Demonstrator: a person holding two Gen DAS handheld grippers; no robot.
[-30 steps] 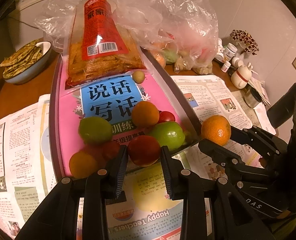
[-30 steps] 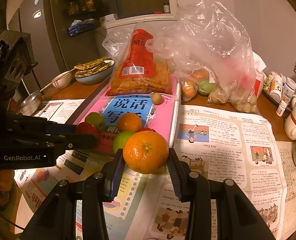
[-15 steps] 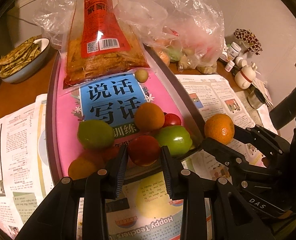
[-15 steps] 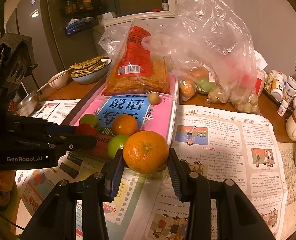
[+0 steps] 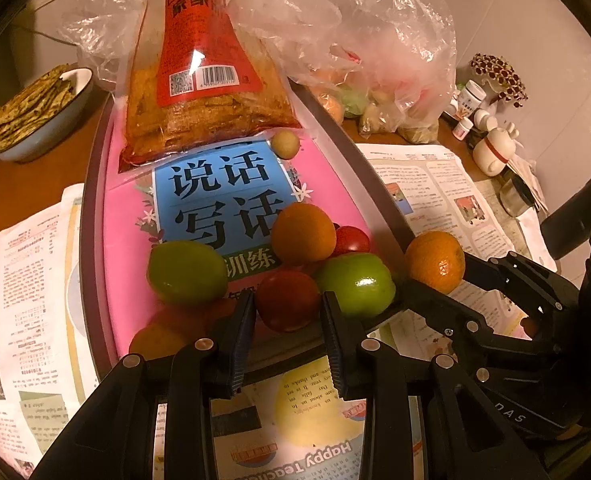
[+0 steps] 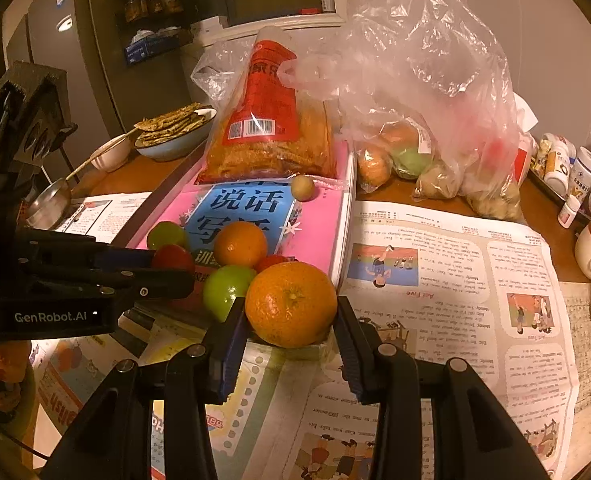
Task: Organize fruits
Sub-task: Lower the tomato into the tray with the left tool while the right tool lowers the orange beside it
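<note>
Left claw [image 5: 287, 316] pinching red fruit [image 5: 288, 299], right claw [image 6: 291, 316] pinching orange [image 6: 291, 304].

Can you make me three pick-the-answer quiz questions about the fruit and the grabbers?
1. Where is the small tan fruit?
A. on the pink book beside the snack bag
B. in the bowl
C. on the newspaper

2. What colour is the fruit between the left gripper's fingers?
A. green
B. red
C. purple

3. What is the right gripper doing?
A. gripping an orange
B. hanging empty
C. gripping a bottle

Answers: 1 A, it sits on the pink book by the snack bag. 2 B, the red fruit is there. 3 A, the orange fills its fingers.
</note>
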